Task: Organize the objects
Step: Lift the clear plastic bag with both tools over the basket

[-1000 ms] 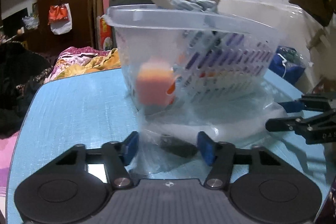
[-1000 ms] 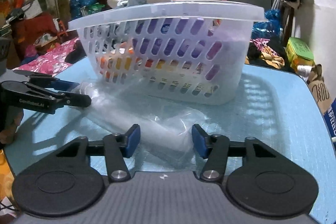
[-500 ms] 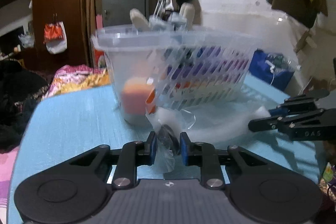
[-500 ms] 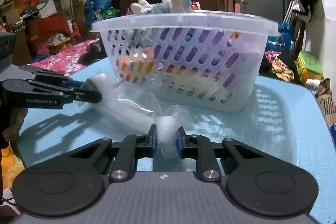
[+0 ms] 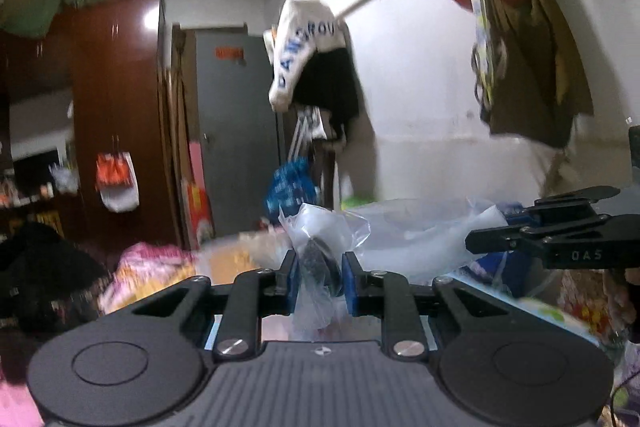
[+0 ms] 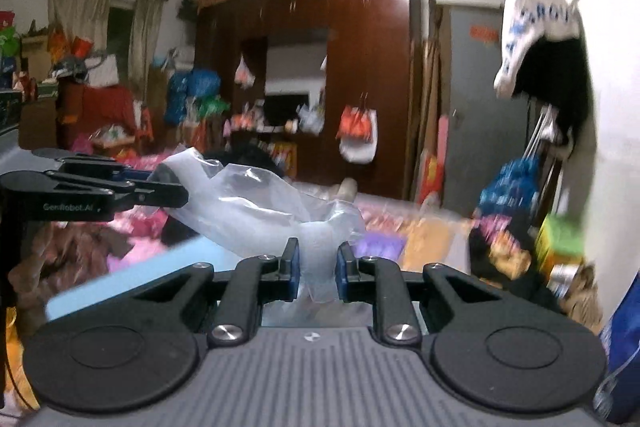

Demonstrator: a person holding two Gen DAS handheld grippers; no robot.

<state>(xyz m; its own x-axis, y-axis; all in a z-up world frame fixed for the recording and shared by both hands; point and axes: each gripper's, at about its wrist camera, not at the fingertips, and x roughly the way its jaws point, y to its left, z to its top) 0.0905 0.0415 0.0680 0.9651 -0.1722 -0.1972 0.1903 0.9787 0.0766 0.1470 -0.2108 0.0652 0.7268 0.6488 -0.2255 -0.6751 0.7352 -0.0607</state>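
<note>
Both grippers, left (image 5: 319,277) and right (image 6: 317,269), had jaws pinched on the floppy clear plastic bag (image 6: 256,211), mid-frame; light, slippery, best gripped at bunched ends.

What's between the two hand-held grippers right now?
The clear plastic bag spans between them: left hand-held gripper clamps one end, right hand-held gripper the other. Both wrist views show it.
</note>
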